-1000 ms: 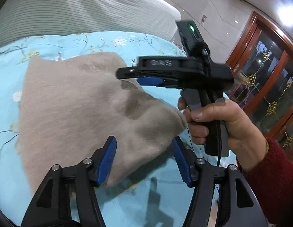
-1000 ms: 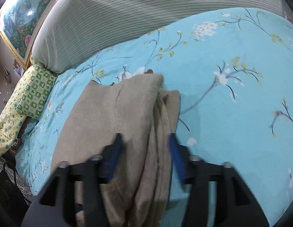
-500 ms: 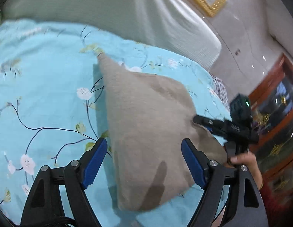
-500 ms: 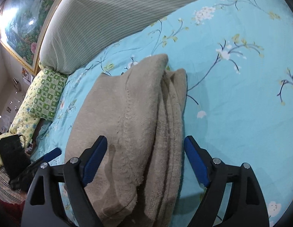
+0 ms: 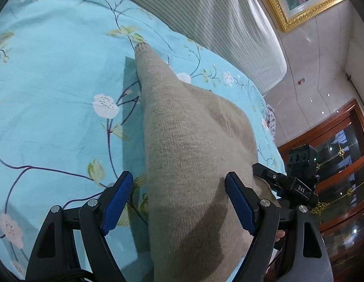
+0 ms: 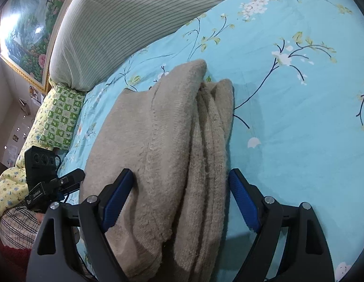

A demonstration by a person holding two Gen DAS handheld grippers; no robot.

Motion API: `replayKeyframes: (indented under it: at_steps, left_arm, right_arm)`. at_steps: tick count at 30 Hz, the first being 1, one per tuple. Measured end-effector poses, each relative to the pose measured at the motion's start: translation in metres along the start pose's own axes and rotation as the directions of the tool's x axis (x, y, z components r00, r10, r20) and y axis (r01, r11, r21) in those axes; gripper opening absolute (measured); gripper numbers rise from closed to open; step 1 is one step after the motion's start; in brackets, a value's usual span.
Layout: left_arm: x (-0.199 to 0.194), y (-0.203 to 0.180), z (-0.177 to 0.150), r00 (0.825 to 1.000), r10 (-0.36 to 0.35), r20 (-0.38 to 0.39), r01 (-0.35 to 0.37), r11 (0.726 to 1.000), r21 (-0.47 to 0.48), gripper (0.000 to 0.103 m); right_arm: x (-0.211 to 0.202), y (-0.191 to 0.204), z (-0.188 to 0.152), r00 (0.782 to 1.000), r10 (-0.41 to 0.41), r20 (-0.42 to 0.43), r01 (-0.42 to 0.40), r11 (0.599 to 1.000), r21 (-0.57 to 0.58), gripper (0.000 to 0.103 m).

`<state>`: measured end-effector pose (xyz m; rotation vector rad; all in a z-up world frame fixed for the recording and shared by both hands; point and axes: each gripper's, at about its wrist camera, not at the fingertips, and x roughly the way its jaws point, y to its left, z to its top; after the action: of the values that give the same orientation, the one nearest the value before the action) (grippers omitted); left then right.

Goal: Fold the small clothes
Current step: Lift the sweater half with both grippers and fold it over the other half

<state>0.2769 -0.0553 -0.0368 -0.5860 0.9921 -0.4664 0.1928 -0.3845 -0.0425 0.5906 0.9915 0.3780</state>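
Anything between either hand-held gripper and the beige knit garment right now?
Nothing visible. The beige knit garment already lies between the open fingers of the right hand-held gripper and the left hand-held gripper.
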Motion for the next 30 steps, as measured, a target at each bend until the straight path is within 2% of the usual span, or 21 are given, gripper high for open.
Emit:
replayKeyframes:
  at_steps: [4,7,11,12,13,14,15,16,17,19,22,24,30]
  left_arm:
    - [0.017,0.005,0.004,0.998,-0.027,-0.052,0.026,0.999,-0.023,0.085]
    - [0.031,0.01,0.006,0.995,-0.028,-0.094,0.024,0.999,-0.044,0.096]
    - [0.039,0.004,0.008,0.995,-0.024,-0.097,0.024,1.0,-0.003,0.094]
    - [0.043,0.001,0.008,0.995,-0.027,-0.1,0.028,1.0,0.011,0.085]
    - [0.047,0.001,0.008,0.993,-0.043,-0.11,0.045,0.999,0.011,0.071]
    - [0.053,0.001,0.008,0.991,-0.052,-0.124,0.053,0.999,0.003,0.068]
    - [0.054,0.0,0.008,0.991,-0.046,-0.125,0.047,0.999,0.006,0.062]
    - [0.054,-0.001,0.008,0.992,-0.039,-0.121,0.041,0.999,0.018,0.056]
    - [0.052,-0.003,0.009,0.993,-0.038,-0.112,0.041,0.999,0.03,0.053]
    - [0.042,-0.008,0.006,0.996,-0.038,-0.086,0.043,0.997,0.065,0.048]
    - [0.02,-0.007,0.004,0.997,-0.051,-0.052,0.055,0.997,0.063,0.046]
    - [-0.006,-0.003,0.001,0.999,-0.036,-0.008,0.037,0.997,0.072,0.046]
    - [-0.095,0.041,-0.013,0.994,0.05,0.093,-0.054,0.998,0.039,0.046]
  right_arm:
    - [0.002,-0.001,0.0,1.0,0.013,-0.003,-0.012,1.0,0.01,0.083]
    - [0.002,-0.004,0.0,1.0,0.022,-0.007,-0.022,1.0,0.015,0.083]
    - [0.01,-0.004,0.0,0.998,0.057,-0.037,-0.057,0.998,0.013,0.083]
    - [0.014,-0.004,0.001,0.996,0.071,-0.05,-0.071,0.997,0.01,0.082]
    - [0.017,-0.004,0.001,0.996,0.077,-0.051,-0.077,0.997,0.01,0.071]
    - [0.02,-0.005,0.001,0.995,0.08,-0.052,-0.079,0.997,0.024,0.064]
    - [0.022,-0.008,0.0,0.994,0.097,-0.055,-0.094,0.994,0.05,0.049]
    - [0.024,-0.011,-0.002,0.99,0.128,-0.053,-0.123,0.988,0.091,0.043]
    - [0.024,-0.012,-0.003,0.99,0.131,-0.045,-0.126,0.987,0.101,0.041]
    - [0.019,-0.002,-0.006,0.993,0.118,-0.023,-0.115,0.989,0.095,0.037]
    - [0.013,0.019,-0.008,0.991,0.131,0.004,-0.131,0.989,0.073,0.035]
    - [0.016,0.035,-0.009,0.989,0.148,0.002,-0.147,0.988,0.05,0.035]
    - [0.065,0.105,-0.019,0.961,0.271,-0.06,-0.274,0.961,-0.042,0.034]
